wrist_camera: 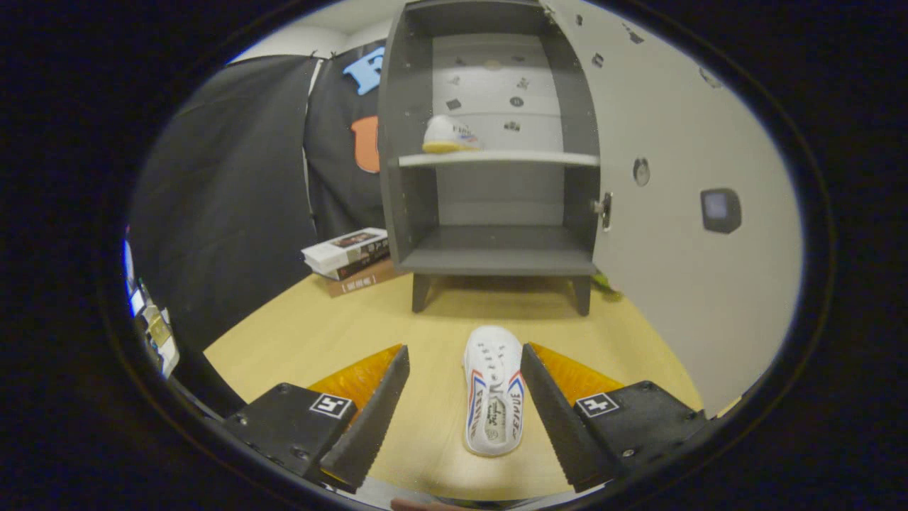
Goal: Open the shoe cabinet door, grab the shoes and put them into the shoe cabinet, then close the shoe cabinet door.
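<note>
White shoe point(494, 389) with red-blue stripes, between spread tongs point(464, 369)

Wooden tabletop point(319, 333), black cloth wall point(227, 191), stacked books point(351, 257)

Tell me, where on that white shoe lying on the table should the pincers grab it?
Probably across its narrow middle, coming from above. The white shoe lies lengthwise between the open gripper fingers, nearer the right one, toe toward the cabinet. Its long flanks face the pads, so closing would pinch both sides.

Tongs point(464, 369) with serrated wedge fingers; blocky screwed mounts bear square markers.
</note>
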`<state>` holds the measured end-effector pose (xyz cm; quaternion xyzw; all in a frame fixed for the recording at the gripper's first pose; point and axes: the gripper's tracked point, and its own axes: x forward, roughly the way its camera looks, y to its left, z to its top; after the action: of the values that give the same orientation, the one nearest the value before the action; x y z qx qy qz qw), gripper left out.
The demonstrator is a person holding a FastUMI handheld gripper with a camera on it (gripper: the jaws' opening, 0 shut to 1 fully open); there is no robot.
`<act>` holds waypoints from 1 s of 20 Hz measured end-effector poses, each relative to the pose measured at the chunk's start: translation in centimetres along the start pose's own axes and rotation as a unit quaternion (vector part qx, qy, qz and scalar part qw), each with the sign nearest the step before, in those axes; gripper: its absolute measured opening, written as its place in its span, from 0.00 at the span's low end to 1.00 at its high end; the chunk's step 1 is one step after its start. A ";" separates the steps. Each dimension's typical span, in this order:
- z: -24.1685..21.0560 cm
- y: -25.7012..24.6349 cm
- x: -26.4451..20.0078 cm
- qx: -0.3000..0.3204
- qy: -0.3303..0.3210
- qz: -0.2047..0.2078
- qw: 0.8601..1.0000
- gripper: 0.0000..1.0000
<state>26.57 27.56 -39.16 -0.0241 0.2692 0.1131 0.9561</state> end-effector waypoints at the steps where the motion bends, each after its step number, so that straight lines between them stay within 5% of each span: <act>1: -0.9 -0.5 1.1 0.002 0.010 -0.010 1.000 0.98; 5: -3.7 -0.9 3.5 0.032 0.049 -0.017 0.998 0.92; 8: -5.3 -1.3 5.2 0.045 0.081 -0.030 0.995 0.73; 13: -7.1 -2.1 7.9 0.081 0.099 -0.029 0.991 0.61; 15: -6.9 -2.0 8.5 0.088 0.080 -0.027 0.992 0.36; 17: -6.9 -1.1 9.1 0.103 0.067 -0.007 0.992 0.27; 18: -6.5 -1.2 9.2 0.112 0.052 -0.008 0.992 0.11; 20: -6.2 -1.4 9.5 0.101 0.034 -0.020 0.994 0.05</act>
<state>31.65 27.47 -49.39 0.0636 0.3108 0.0653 0.9461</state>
